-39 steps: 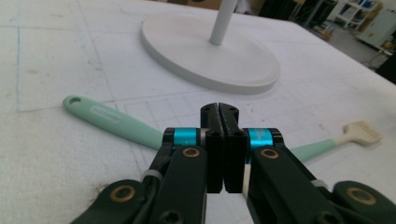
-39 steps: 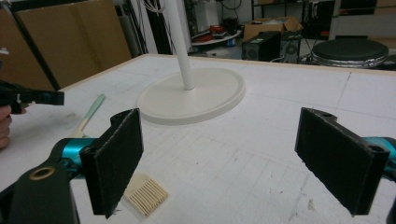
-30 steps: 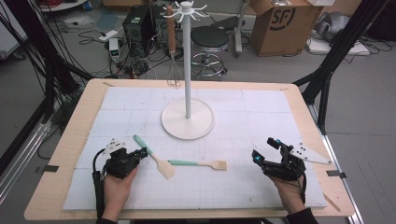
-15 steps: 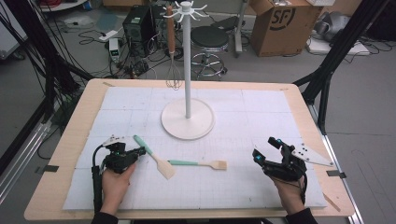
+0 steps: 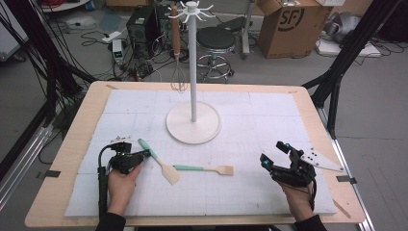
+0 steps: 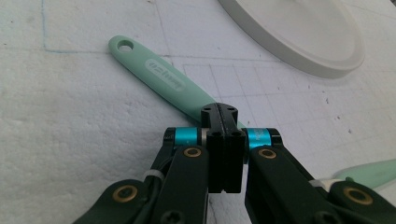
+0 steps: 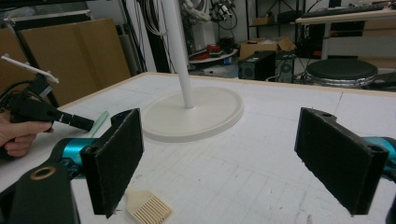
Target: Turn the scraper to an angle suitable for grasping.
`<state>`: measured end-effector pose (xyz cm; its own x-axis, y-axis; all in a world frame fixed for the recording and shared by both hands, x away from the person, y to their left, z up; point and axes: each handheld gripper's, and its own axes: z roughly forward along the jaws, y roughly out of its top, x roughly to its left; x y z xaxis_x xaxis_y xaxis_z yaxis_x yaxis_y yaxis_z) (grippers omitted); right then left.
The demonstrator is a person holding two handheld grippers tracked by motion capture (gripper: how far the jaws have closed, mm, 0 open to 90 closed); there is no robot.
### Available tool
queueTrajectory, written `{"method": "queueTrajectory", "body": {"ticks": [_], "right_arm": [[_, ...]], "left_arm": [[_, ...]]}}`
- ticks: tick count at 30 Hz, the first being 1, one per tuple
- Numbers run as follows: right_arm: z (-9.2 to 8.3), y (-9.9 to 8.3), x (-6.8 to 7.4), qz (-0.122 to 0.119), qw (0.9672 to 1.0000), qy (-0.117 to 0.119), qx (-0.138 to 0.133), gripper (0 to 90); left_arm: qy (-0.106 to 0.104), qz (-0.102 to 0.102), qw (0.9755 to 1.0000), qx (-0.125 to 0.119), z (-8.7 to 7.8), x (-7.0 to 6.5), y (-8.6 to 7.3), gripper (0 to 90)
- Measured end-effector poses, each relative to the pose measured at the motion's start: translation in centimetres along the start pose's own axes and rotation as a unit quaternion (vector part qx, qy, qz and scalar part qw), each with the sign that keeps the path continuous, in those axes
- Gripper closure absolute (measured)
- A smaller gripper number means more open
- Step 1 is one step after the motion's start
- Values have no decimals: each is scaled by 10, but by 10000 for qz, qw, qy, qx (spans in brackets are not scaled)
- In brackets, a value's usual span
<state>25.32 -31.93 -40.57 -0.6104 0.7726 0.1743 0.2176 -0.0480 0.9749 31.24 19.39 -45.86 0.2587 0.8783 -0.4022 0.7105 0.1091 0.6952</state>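
Two spatulas with mint-green handles lie on the white mat. The left spatula [image 5: 156, 159] lies slanted, and its handle [image 6: 163, 81] runs under my left gripper [image 6: 219, 111]. That gripper [image 5: 146, 153] is shut, jaws pressed together with nothing between them, tips just over the handle. The other spatula [image 5: 204, 169] lies flat toward the middle; its slotted head [image 7: 149, 207] shows low in the right gripper view. My right gripper [image 5: 273, 153] rests at the front right, open and empty [image 7: 229, 163], facing the white stand [image 5: 193, 122].
The white stand's round base [image 7: 194, 114] sits mid-table, with a tall pole and hooks on top. A whisk [image 5: 178, 79] hangs from one hook. Beyond the table's far edge are a stool [image 5: 215, 41], a cardboard box [image 5: 288, 24] and cables.
My left gripper has shifted slightly back and left beside the slanted spatula's handle. The right gripper and both spatulas have stayed put.
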Motion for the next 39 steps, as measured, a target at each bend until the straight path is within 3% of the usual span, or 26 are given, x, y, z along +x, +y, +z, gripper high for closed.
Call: {"method": "queueTrajectory", "body": {"ticks": [25, 39], "right_arm": [[2, -3, -2, 27, 10000, -42, 84, 146], [3, -3, -2, -37, 10000, -37, 15, 145]], "left_arm": [[-203, 23, 9997, 92, 30, -9, 20, 900], [-390, 8, 9992, 109, 35, -15, 20, 900]]}}
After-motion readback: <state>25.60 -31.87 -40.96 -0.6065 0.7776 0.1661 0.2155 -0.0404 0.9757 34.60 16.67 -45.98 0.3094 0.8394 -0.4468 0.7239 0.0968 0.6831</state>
